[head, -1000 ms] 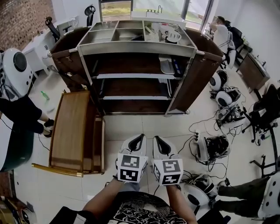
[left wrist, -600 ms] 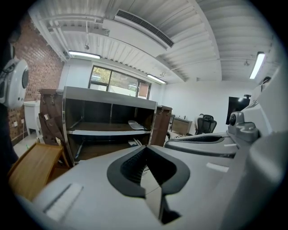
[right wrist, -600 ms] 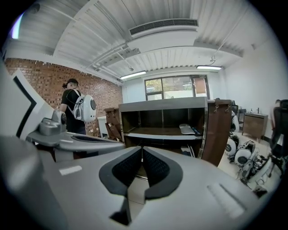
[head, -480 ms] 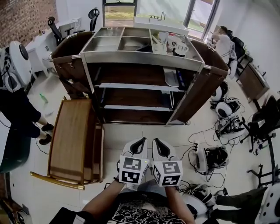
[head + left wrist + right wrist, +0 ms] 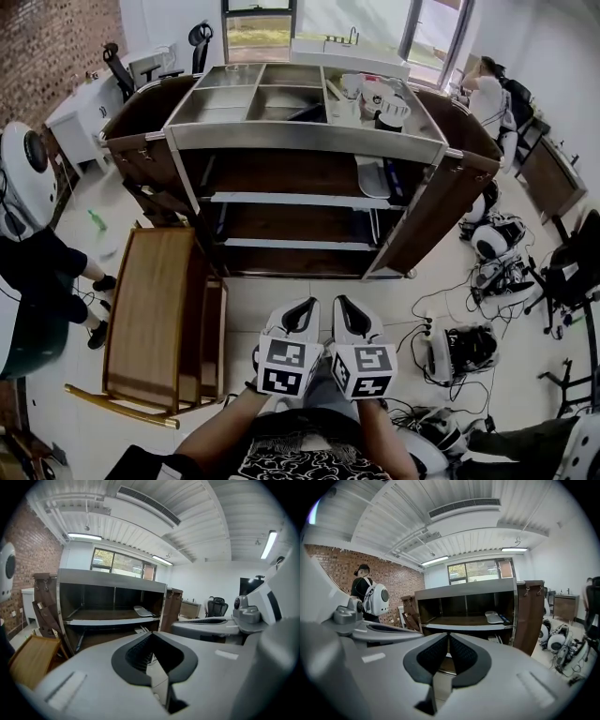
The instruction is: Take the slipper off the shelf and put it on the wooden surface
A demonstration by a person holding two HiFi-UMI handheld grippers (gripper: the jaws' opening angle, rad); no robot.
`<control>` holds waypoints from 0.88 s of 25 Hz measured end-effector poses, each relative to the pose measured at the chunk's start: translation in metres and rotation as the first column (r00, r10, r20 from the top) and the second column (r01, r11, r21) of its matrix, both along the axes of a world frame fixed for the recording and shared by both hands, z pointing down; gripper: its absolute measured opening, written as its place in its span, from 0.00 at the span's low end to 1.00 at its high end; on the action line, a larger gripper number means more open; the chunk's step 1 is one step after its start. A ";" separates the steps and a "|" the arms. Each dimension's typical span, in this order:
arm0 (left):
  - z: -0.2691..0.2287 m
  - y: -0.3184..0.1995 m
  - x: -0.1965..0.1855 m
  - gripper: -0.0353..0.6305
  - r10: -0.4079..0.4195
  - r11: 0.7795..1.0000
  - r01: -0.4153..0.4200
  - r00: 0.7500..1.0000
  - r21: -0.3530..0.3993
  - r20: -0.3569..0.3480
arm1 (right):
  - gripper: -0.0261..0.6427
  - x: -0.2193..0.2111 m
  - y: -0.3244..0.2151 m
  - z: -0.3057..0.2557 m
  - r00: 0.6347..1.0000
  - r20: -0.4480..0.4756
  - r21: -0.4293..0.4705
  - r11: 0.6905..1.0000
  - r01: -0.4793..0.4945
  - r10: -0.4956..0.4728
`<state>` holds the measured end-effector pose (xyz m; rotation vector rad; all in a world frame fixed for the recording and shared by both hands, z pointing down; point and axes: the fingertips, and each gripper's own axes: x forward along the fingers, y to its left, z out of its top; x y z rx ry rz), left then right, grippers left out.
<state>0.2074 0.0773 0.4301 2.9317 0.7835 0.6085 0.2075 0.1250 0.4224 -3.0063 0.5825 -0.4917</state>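
The slipper (image 5: 371,175) is white, the shelf (image 5: 309,137) grey metal with dark brown wooden sides, the wooden surface (image 5: 150,305) honey brown, the wall (image 5: 47,37) red brick, the floor (image 5: 272,291) pale tile

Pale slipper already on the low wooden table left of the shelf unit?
No, the pale slipper lies at the right end of the upper shelf, well away from the low wooden table.
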 end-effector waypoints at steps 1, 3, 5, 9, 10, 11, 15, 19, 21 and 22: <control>0.001 0.002 0.009 0.06 -0.002 1.000 0.002 1.000 -0.001 -0.001 | 0.04 0.010 0.002 0.000 1.000 -0.004 0.003 1.000 0.001 -0.001; 0.001 0.007 0.029 0.06 -0.006 1.000 0.006 1.000 0.002 -0.005 | 0.04 0.033 0.008 0.002 1.000 -0.009 0.008 1.000 0.002 -0.002; 0.000 0.010 0.051 0.06 -0.016 1.000 0.016 1.000 0.011 -0.014 | 0.04 0.058 0.014 0.002 1.000 -0.013 0.014 1.000 0.008 -0.008; -0.003 0.017 0.103 0.06 -0.049 0.998 0.050 0.998 0.026 -0.027 | 0.04 0.110 0.022 -0.001 0.999 -0.027 0.013 0.999 0.036 -0.036; -0.004 0.020 0.116 0.06 -0.055 0.998 0.056 0.998 0.028 -0.028 | 0.04 0.123 0.026 -0.002 0.999 -0.025 0.012 0.999 0.042 -0.042; -0.005 0.024 0.129 0.06 -0.061 0.998 0.061 0.998 0.028 -0.027 | 0.04 0.135 0.029 -0.002 0.999 -0.022 0.011 0.999 0.049 -0.048; -0.004 0.044 0.173 0.06 -0.075 0.997 0.075 0.997 0.010 -0.013 | 0.04 0.179 0.046 -0.003 0.998 -0.017 -0.005 0.998 0.066 -0.066; 0.000 0.068 0.208 0.06 -0.066 0.998 0.066 0.998 0.010 0.005 | 0.05 0.216 0.068 0.001 0.998 -0.005 -0.013 0.998 0.065 -0.065; 0.001 0.078 0.222 0.06 -0.065 0.998 0.065 0.998 0.011 0.008 | 0.05 0.232 0.078 0.003 0.998 -0.001 -0.013 0.998 0.062 -0.062; 0.002 0.082 0.228 0.06 -0.066 0.998 0.066 0.998 0.012 0.009 | 0.06 0.240 0.083 0.004 0.998 0.000 -0.013 0.998 0.062 -0.062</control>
